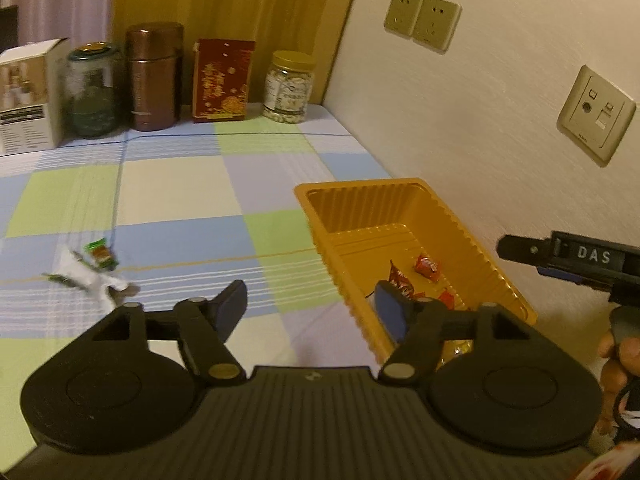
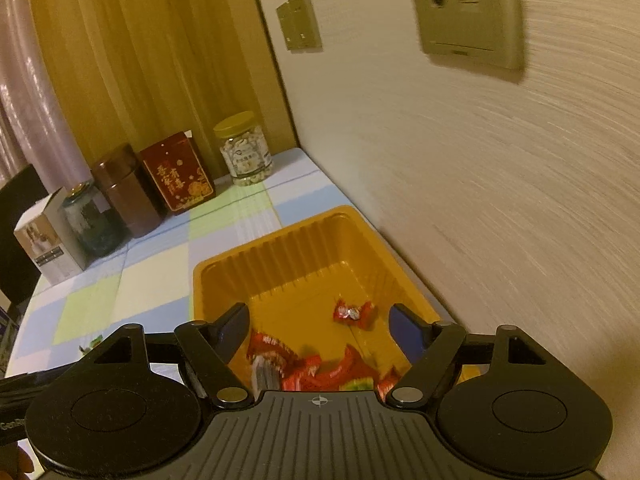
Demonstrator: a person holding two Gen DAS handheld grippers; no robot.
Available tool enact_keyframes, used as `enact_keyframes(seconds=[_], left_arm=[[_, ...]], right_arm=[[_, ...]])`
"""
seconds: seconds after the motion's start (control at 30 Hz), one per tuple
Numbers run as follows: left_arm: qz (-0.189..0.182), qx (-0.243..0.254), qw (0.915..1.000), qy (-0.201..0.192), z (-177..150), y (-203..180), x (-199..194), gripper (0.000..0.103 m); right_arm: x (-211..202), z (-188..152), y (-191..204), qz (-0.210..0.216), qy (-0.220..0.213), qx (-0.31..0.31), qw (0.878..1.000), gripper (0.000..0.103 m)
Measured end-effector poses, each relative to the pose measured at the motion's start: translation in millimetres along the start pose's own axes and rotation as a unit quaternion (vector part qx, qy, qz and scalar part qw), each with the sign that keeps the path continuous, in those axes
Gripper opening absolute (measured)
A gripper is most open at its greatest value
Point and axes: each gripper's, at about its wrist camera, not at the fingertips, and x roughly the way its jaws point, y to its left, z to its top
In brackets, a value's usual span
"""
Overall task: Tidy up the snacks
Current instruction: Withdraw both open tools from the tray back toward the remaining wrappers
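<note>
Spreading wide and empty, both grippers, left [image 1: 312, 308] and right [image 2: 318, 330], hover near one orange tray [image 2: 224, 276]; two wrapped snacks [image 1: 94, 266] lie outside, five containers [image 1: 154, 76] behind.

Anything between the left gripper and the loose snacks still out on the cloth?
Nothing visible. The white packet and green candy lie on bare tablecloth, ahead-left of the open left gripper. The orange tray sits off to the right, and the jars stand far back.
</note>
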Motion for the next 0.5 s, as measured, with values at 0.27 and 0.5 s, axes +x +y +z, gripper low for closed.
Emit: enact_keyframes(seconds=[0.27,0.5], left_arm=[[0.017,-0.032,0.9991,-0.02,-16.5,18.9,-54.4,0.089],[0.041,-0.043,0.9976,-0.034,-33.1,39.9,-100.1,0.102]], right_arm=[[-39.3,-19.7,11.7,0.007,0.0,0.012,1.0,0.077],[-73.7,-33.2,37.2,0.026,-0.009,0.009,1.0,0.077]])
